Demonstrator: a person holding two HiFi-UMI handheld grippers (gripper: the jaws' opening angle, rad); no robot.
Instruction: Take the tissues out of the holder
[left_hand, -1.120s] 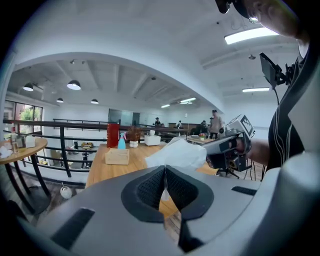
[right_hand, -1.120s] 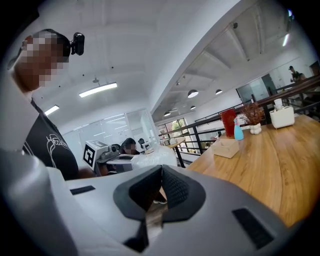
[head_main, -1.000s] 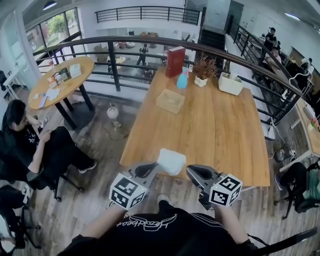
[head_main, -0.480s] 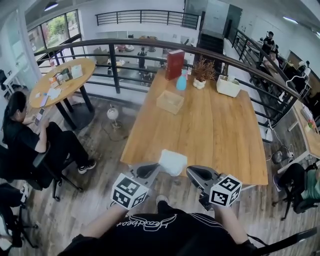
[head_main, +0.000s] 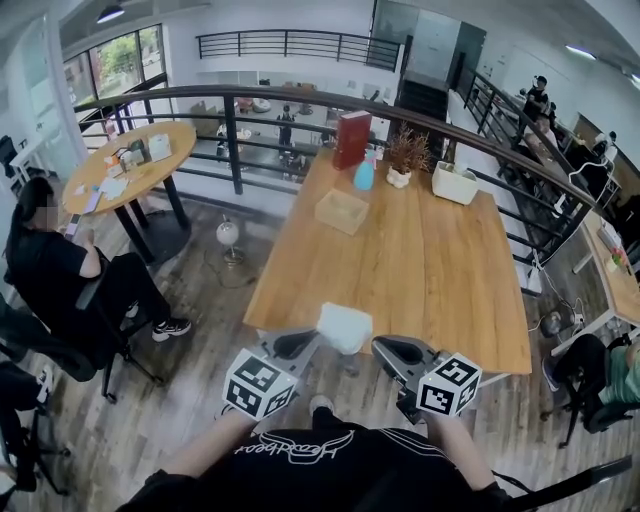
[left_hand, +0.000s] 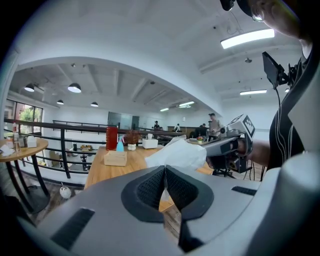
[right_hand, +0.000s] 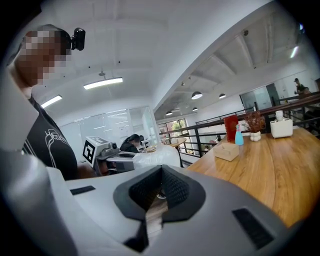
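Your left gripper (head_main: 312, 338) pinches the soft white tissue pack (head_main: 345, 326) at the brown wooden table's (head_main: 440, 270) near edge. Your right gripper (head_main: 385, 347), closed and empty, is just to its right.

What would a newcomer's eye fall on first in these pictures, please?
Probably the white tissue pack, pinched in the left tool at the near edge of the long wooden table. Next, the wooden holder standing towards the table's far end, near a red box.
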